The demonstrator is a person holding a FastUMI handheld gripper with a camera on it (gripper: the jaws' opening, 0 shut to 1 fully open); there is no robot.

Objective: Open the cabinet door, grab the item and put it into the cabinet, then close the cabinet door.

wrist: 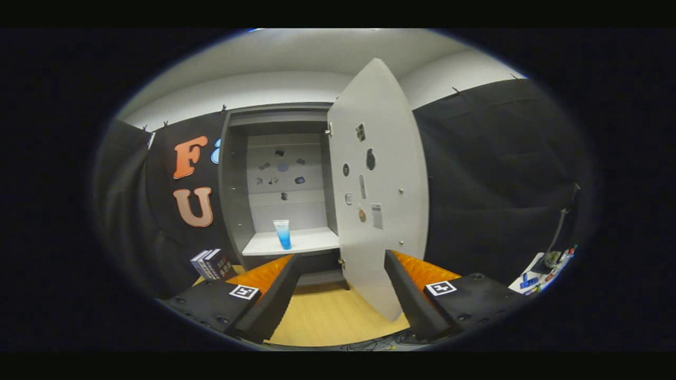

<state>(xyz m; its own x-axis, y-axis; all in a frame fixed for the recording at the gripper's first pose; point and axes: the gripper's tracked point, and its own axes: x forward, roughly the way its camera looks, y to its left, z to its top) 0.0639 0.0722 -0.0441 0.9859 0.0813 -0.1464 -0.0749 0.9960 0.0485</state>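
Two fingers of gripper (338,287) spread wide, empty; tube (282,234) already shelved far inside cabinet (232,184); door (377,184) swinging shut risks clipping it.

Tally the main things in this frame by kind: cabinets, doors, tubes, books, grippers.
Cabinet: 1
Cabinet door, swung open: 1
Blue tube, upright on the shelf: 1
Stack of books beside the cabinet: 1 stack; cannot count the books
Gripper, open, holding nothing: 1
Total: 5
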